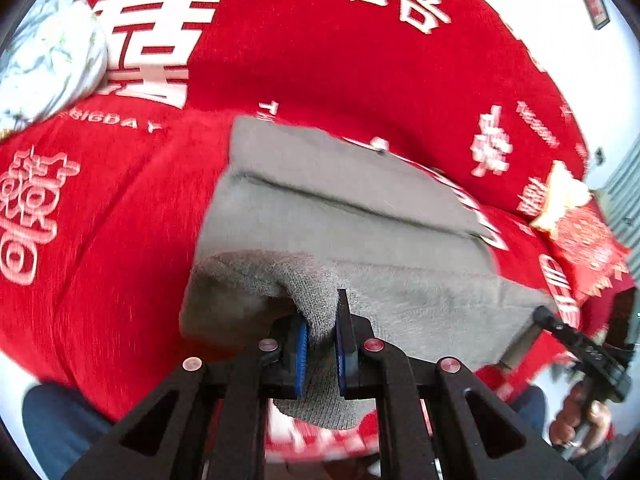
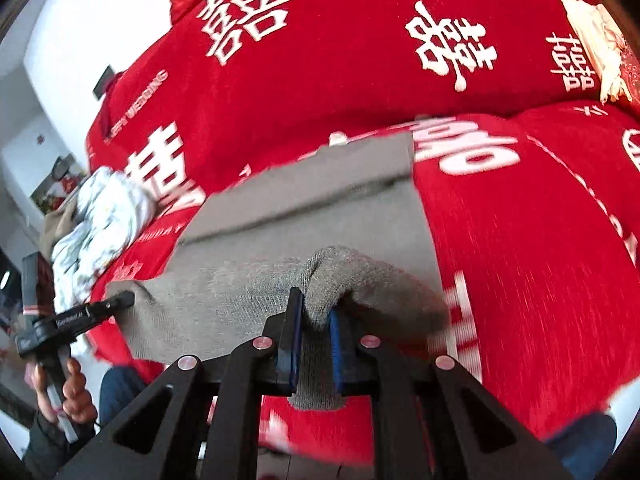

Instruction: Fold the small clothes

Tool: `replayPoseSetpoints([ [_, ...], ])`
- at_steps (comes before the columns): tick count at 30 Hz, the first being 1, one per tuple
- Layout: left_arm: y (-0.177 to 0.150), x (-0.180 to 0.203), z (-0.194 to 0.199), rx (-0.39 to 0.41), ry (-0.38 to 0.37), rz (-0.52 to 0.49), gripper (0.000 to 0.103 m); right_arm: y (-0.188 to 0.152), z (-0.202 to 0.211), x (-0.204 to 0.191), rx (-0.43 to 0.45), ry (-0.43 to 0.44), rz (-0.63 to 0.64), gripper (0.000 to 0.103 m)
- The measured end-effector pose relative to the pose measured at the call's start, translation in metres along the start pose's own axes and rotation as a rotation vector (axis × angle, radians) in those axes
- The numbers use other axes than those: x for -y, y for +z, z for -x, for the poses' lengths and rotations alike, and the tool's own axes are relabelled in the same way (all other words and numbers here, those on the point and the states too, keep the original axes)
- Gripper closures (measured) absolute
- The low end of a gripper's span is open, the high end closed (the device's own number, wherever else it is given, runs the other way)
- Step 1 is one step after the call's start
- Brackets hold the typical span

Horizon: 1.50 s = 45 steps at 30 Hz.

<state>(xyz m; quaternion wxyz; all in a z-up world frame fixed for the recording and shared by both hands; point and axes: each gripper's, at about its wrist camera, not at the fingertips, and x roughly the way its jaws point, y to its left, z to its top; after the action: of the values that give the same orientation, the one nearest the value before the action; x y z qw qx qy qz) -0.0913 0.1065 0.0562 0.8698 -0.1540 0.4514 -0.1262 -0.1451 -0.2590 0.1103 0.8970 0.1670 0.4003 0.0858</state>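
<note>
Both grippers pointed forward over the red bedspread [image 1: 320, 64], level with each other. The left gripper [image 1: 321, 336] and the right gripper [image 2: 315, 322] were each clamped narrowly on a near corner of the grey garment [image 1: 340, 216], lifting its near edge. Beyond the fingers the garment lay flat on the bedspread, with bare red fabric on either side and a white bundle [image 1: 48, 60] far left.
</note>
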Motion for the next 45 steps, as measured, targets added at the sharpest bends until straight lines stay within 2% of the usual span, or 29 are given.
replayPoseSetpoints([
  [3, 0.005, -0.011, -0.039, -0.090, 0.026, 0.054, 0.091, 0.008, -0.041, 0.007, -0.069, -0.054, -0.005, 0.090],
  [5, -0.007, -0.015, -0.042, -0.106, 0.023, 0.063, 0.091, 0.005, -0.054, 0.011, -0.099, -0.080, -0.008, 0.089],
  [6, -0.009, -0.020, -0.041, -0.105, 0.002, 0.076, 0.091, 0.005, -0.056, 0.012, -0.103, -0.079, -0.011, 0.084],
  [7, -0.013, -0.021, -0.039, -0.109, -0.009, 0.086, 0.083, 0.005, -0.055, 0.013, -0.106, -0.071, -0.022, 0.082],
  [8, -0.014, -0.026, -0.034, -0.115, -0.029, 0.107, 0.066, 0.004, -0.051, 0.017, -0.107, -0.054, -0.041, 0.079],
  [9, -0.017, -0.029, -0.031, -0.112, -0.038, 0.121, 0.053, 0.002, -0.044, 0.020, -0.101, -0.019, -0.059, 0.070],
  [10, -0.020, -0.032, -0.021, -0.090, -0.044, 0.137, 0.030, -0.001, -0.036, 0.022, -0.088, -0.003, -0.062, 0.056],
  [11, -0.024, -0.034, -0.012, -0.056, -0.046, 0.143, 0.024, -0.004, -0.027, 0.023, -0.067, -0.002, -0.058, 0.048],
  [12, -0.027, -0.033, -0.006, -0.035, -0.049, 0.141, 0.024, -0.009, -0.015, 0.024, -0.037, -0.010, -0.049, 0.034],
  [13, -0.032, -0.032, -0.003, -0.034, -0.054, 0.129, 0.024, -0.013, -0.008, 0.024, -0.018, -0.009, -0.042, 0.031],
  [15, -0.042, -0.029, -0.001, -0.050, -0.064, 0.095, 0.024, -0.024, 0.003, 0.029, -0.010, 0.005, -0.045, 0.031],
  [16, -0.047, -0.025, -0.003, -0.057, -0.053, 0.075, 0.030, -0.027, 0.004, 0.032, -0.014, 0.014, -0.057, 0.032],
  [17, -0.049, -0.022, -0.006, -0.068, -0.048, 0.067, 0.047, -0.030, 0.004, 0.034, -0.019, 0.023, -0.069, 0.032],
  [19, -0.052, -0.017, -0.018, -0.120, -0.066, 0.068, 0.061, -0.033, -0.001, 0.037, -0.030, 0.039, -0.089, 0.032],
  [24, -0.049, -0.005, -0.029, -0.127, -0.059, 0.056, 0.061, -0.033, -0.020, 0.022, -0.050, 0.048, -0.040, 0.034],
  [26, -0.047, -0.004, -0.031, -0.128, -0.058, 0.060, 0.061, -0.032, -0.030, 0.018, -0.072, 0.039, -0.020, 0.038],
  [30, -0.045, -0.005, -0.030, -0.123, -0.064, 0.068, 0.061, -0.031, -0.046, 0.014, -0.106, 0.050, -0.001, 0.055],
  [31, -0.045, -0.005, -0.030, -0.120, -0.065, 0.070, 0.063, -0.031, -0.047, 0.013, -0.108, 0.053, 0.005, 0.063],
  [32, -0.045, -0.005, -0.030, -0.118, -0.060, 0.071, 0.071, -0.031, -0.048, 0.012, -0.111, 0.058, 0.010, 0.068],
  [34, -0.046, -0.005, -0.028, -0.126, -0.065, 0.083, 0.071, -0.031, -0.049, 0.011, -0.119, 0.066, 0.018, 0.073],
  [40, -0.047, -0.007, -0.024, -0.146, -0.078, 0.115, 0.070, -0.030, -0.045, 0.011, -0.113, 0.063, 0.017, 0.073],
  [42, -0.046, -0.005, -0.025, -0.175, -0.074, 0.120, 0.068, -0.029, -0.046, 0.014, -0.116, 0.061, 0.005, 0.073],
  [43, -0.046, -0.006, -0.026, -0.188, -0.080, 0.131, 0.054, -0.029, -0.046, 0.015, -0.118, 0.062, 0.001, 0.073],
  [44, -0.045, -0.007, -0.025, -0.182, -0.083, 0.143, 0.032, -0.029, -0.046, 0.016, -0.118, 0.062, -0.006, 0.073],
  [45, -0.044, -0.007, -0.022, -0.154, -0.071, 0.151, 0.025, -0.029, -0.046, 0.017, -0.118, 0.064, -0.012, 0.073],
])
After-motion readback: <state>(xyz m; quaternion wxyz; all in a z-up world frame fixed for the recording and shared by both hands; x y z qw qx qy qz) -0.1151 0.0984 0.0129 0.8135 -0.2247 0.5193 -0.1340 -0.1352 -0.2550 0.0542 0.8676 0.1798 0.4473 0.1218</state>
